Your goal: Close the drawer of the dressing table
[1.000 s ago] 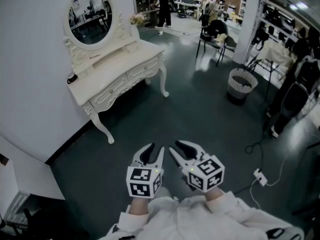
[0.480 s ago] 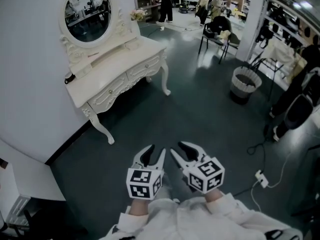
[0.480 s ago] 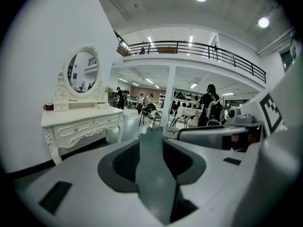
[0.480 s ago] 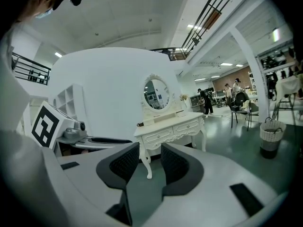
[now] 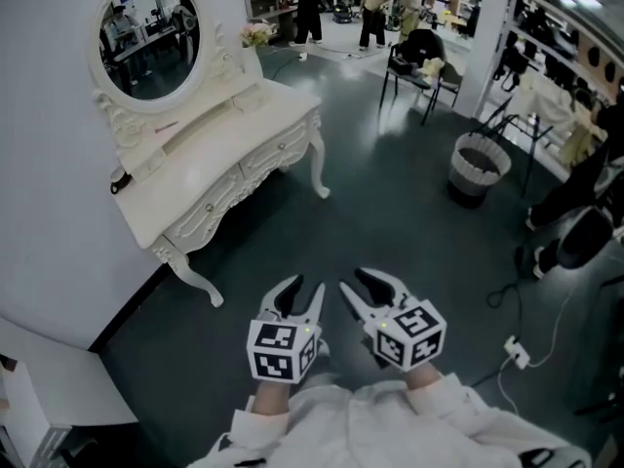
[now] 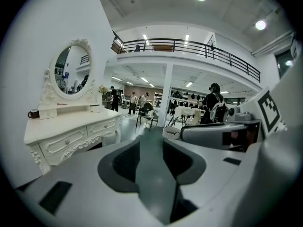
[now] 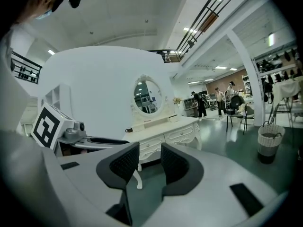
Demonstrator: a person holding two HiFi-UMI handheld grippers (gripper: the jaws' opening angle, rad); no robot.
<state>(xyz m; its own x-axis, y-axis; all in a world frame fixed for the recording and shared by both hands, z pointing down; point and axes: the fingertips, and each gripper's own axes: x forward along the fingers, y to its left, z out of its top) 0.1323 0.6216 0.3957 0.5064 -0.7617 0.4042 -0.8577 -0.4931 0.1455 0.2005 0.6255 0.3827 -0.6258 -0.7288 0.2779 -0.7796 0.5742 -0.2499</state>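
The white dressing table (image 5: 195,154) with its oval mirror (image 5: 146,27) stands against the left wall, well ahead of both grippers. Its two front drawers (image 5: 210,203) (image 5: 280,147) show small knobs; from here I cannot tell whether either stands out. My left gripper (image 5: 300,295) and right gripper (image 5: 359,286) are side by side over the dark floor, pointing toward the table. Their jaws have just been opening, and both are open with nothing between them. The left gripper view shows the drawers (image 6: 64,143) at its left. The right gripper view shows the table (image 7: 165,131) beyond the jaws.
A wicker bin (image 5: 478,164) and a black chair (image 5: 419,71) stand on the floor to the right. A cable and power strip (image 5: 517,351) lie at lower right. A white cabinet (image 5: 58,398) is at lower left. People (image 5: 370,8) stand far back.
The view and both grippers have moved forward toward the dressing table, which has shifted to the left of the picture. Both grippers' jaws stand slightly wider.
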